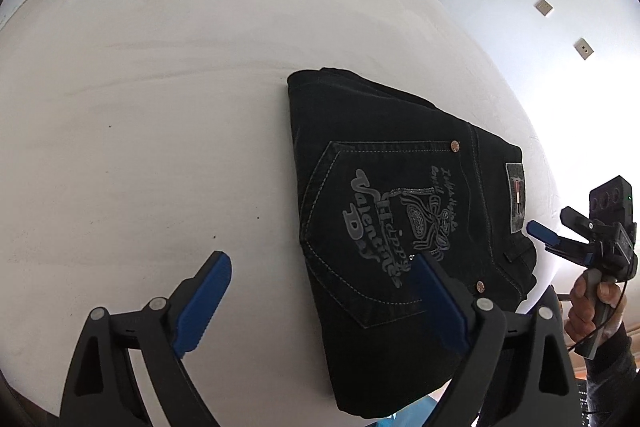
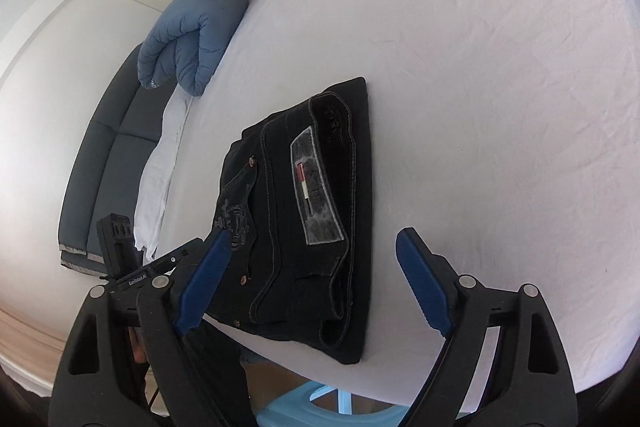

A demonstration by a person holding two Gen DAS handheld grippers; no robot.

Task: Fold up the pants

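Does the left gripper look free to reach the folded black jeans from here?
Probably yes: the left gripper is open, one finger already over the folded black jeans, with nothing in between on the white bed sheet.

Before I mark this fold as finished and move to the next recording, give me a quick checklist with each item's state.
1. Black pants folded into a compact bundle: ok.
2. Bundle fully supported on the white bed: not ok, its near end lies at the bed's edge, possibly overhanging.
3. Left tongs open, nothing between the pads: ok.
4. Right tongs open and clear of the cloth: ok, though one blue pad overlaps the pants in this view.
5. Loose legs or flaps sticking out: cannot tell, the underside is hidden.
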